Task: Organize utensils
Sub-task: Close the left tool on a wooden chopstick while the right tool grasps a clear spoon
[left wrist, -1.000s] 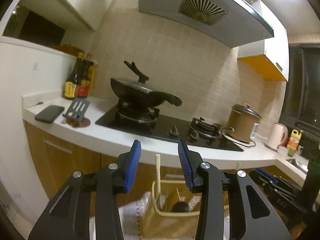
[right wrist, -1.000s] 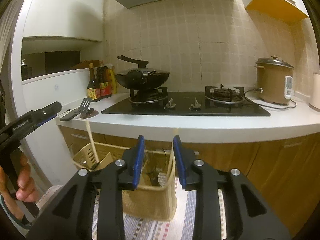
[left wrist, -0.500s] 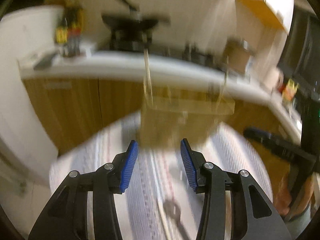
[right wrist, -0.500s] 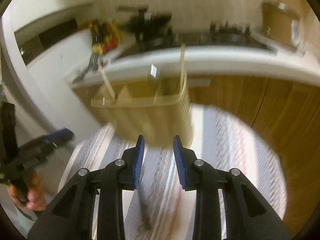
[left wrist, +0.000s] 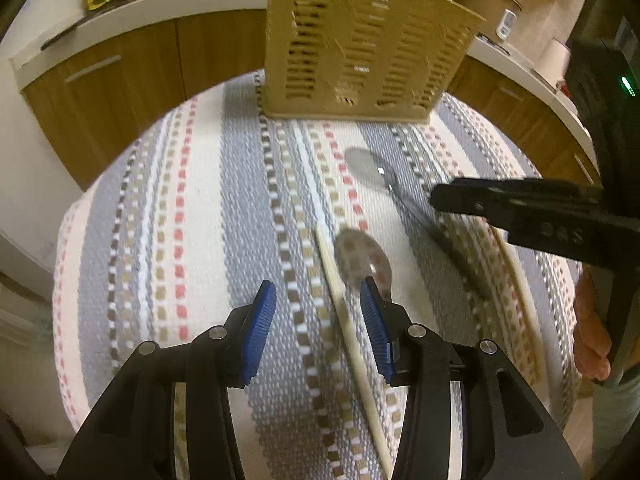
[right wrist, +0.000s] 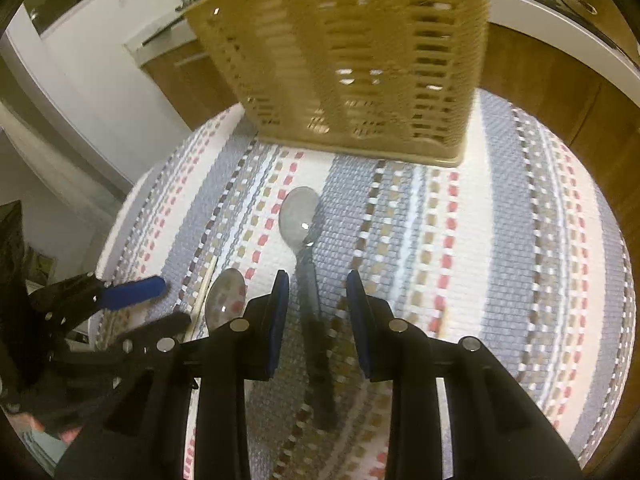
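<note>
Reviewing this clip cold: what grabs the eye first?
The tan slotted utensil basket stands at the far end of a striped cloth. Nearer, two spoons and a chopstick lie loose on the cloth; the dark-handled spoon runs between the right hand-held gripper's open jaws.

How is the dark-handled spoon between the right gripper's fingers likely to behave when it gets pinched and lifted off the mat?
The dark-handled spoon looks rigid metal, so it probably won't flex. It lies flat on the woven mat, so the fingers may struggle to get under its thin handle. Its glossy bowl suggests a smooth surface; gripped far back, it may tip bowl-down.
</note>
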Demonstrator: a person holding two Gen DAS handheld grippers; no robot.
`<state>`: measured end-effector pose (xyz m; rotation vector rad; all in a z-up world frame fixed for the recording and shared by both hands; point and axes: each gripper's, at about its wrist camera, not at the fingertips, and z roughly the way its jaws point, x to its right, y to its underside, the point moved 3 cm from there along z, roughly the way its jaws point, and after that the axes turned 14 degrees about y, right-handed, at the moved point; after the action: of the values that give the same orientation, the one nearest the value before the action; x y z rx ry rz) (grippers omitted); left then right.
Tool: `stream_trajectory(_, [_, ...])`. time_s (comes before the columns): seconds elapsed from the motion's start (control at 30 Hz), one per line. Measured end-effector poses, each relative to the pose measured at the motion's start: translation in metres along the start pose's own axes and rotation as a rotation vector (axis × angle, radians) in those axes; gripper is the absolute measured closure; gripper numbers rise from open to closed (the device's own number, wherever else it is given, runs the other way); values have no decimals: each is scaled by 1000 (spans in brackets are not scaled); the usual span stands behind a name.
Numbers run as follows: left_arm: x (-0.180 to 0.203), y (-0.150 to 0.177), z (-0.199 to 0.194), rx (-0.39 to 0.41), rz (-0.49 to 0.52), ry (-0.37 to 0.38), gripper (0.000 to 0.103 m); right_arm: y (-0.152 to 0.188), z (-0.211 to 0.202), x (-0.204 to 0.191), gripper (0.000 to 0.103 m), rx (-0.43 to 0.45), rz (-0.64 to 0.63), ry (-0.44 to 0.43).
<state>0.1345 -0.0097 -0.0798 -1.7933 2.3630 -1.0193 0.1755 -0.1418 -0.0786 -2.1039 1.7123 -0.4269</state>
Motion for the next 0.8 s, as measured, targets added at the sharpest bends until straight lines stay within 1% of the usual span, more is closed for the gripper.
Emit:
stream_trajectory(0.2, [-1, 3, 4, -20, 9, -9, 62, -7, 21, -21, 76, -20, -43, 53])
stream_trajectory(0.27, [0, 4, 4, -19, 20, -14, 62, -9, 25, -30, 76, -15, -61, 81])
stream_trajectory(0.33, [1, 4, 6, -21, 26, -20, 62, -11, 27, -38, 77, 0, -88, 127])
stream_trajectory(0.37, [2, 4, 6, -23, 31, -25, 62, -11, 28, -42, 79, 7, -99, 149])
stream_trajectory(0.4, [3, 4, 6, -25, 36, -29, 62, -11, 29, -46, 90, 12, -118, 182])
stream_trajectory(0.43, [4, 3, 7, -28, 42, -33, 62, -11, 30, -48, 93, 16, -128, 195])
stream_trajectory(0.47, [5, 3, 7, -29, 46, -36, 62, -10, 31, -50, 93, 14, -130, 198])
stream_trajectory(0.53, [5, 4, 7, -33, 57, -45, 62, -8, 31, -47, 93, 6, -117, 207])
stream_trajectory(0.63, [6, 4, 7, -43, 65, -49, 62, -1, 27, -34, 93, -10, -73, 243])
stream_trajectory(0.7, [5, 3, 7, -49, 68, -49, 66, 7, 22, -20, 93, -32, -28, 256])
stream_trajectory(0.8, [2, 3, 6, -57, 72, -45, 68, 18, 17, -6, 93, -58, 20, 249])
